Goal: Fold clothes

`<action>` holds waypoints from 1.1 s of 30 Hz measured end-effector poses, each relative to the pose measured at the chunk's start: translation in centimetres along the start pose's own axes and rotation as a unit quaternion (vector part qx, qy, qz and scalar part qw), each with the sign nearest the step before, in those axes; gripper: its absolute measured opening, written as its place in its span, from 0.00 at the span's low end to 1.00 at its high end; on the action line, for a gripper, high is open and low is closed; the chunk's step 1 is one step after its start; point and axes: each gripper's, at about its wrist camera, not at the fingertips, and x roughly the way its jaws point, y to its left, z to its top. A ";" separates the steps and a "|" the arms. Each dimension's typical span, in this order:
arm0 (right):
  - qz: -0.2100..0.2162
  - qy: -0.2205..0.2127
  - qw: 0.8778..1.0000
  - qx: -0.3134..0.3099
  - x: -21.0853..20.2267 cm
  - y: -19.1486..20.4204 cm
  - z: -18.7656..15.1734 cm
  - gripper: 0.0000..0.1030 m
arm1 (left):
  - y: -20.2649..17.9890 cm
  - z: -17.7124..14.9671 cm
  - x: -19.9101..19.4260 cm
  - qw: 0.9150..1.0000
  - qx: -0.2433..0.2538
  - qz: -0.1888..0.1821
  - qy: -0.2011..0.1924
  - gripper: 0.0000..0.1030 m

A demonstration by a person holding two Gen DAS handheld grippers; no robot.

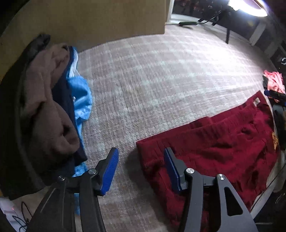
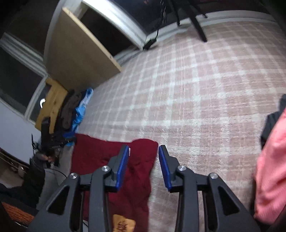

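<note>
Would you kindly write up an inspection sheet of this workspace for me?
Surface: pink-and-white checked carpet, mostly bare in the middle.
Job's things: red garment lying flat on the carpet; it has a tan patch.
Clutter: pile of brown, navy and light-blue clothes at one side; pink garment at the other.
Grippers: left gripper open, holding nothing, over the red garment's edge; right gripper open, holding nothing, over its corner.
Cables: a dark cable and adapter by the white baseboard.
Surroundings: wooden panel, dark furniture legs, bright lamp.
</note>
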 end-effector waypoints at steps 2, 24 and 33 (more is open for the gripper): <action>0.000 0.017 1.000 -0.007 1.1 -0.1 0.2 0.33 | -0.4 0.0 0.9 1.000 0.000 -0.022 0.011 0.26; -0.018 0.086 0.996 -0.022 -3.8 3.1 -13.5 0.42 | -6.3 -14.1 -6.1 0.997 -0.009 -0.047 0.054 0.46; 0.044 0.062 0.997 0.004 -4.8 3.7 -14.0 0.08 | -14.6 -15.8 -9.1 0.992 0.033 -0.121 0.021 0.46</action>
